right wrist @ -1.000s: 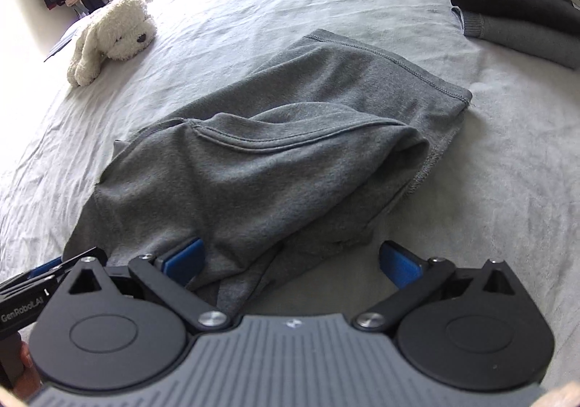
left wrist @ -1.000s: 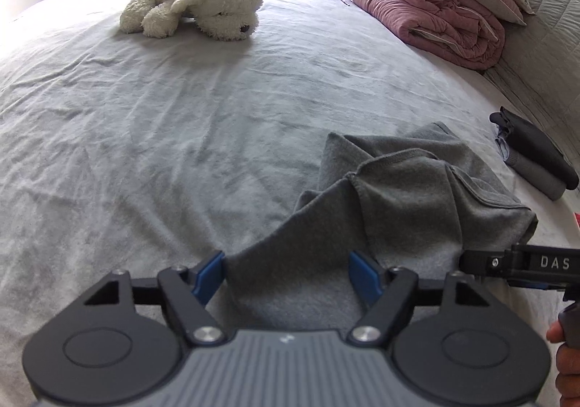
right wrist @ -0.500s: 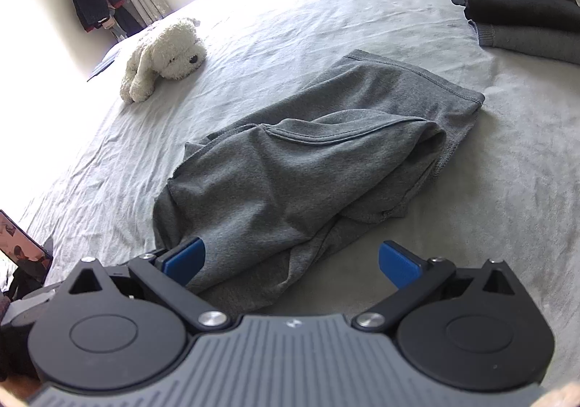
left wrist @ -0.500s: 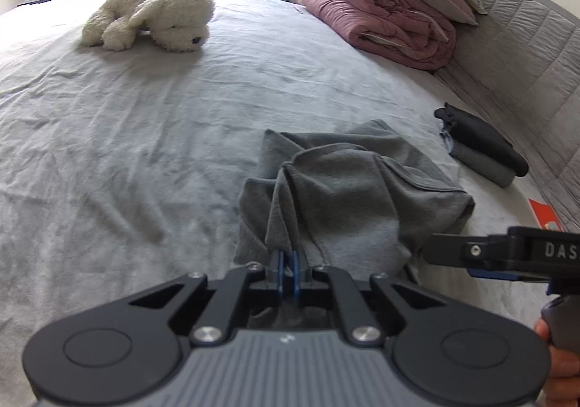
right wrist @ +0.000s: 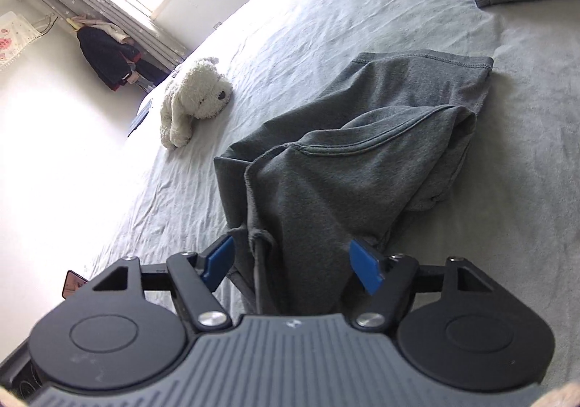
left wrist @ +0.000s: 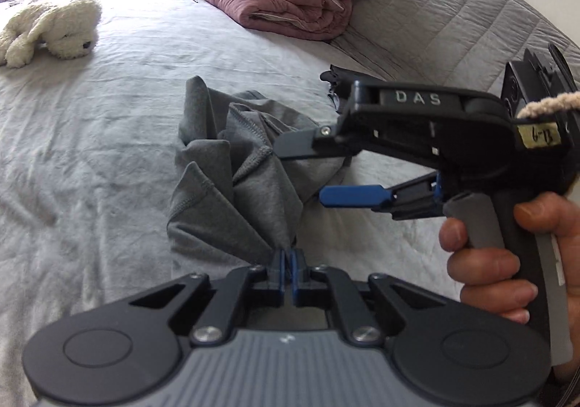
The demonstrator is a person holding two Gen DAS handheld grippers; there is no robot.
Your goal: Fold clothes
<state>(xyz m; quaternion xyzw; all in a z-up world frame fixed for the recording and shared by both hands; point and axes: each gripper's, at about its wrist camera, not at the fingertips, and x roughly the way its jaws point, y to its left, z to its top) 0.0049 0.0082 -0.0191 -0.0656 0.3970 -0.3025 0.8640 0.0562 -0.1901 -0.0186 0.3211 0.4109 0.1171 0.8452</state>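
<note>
Right tool (right wrist: 291, 264) moved in, jaws apart, straddling grey garment (right wrist: 348, 167); left tool (left wrist: 289, 271) clamped on hem.

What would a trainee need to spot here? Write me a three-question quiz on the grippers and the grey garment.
1. True or false: the left gripper is shut on the grey garment.
2. The right gripper is: A) shut on the garment, B) open with cloth between its fingers, C) open over bare sheet.
3. Fill in: the white plush toy lies on the ____, apart from the garment.

Key
1. True; cloth fans out from its closed fingers.
2. B; the blue pads stand wide apart either side of the fabric.
3. Bed.
</note>
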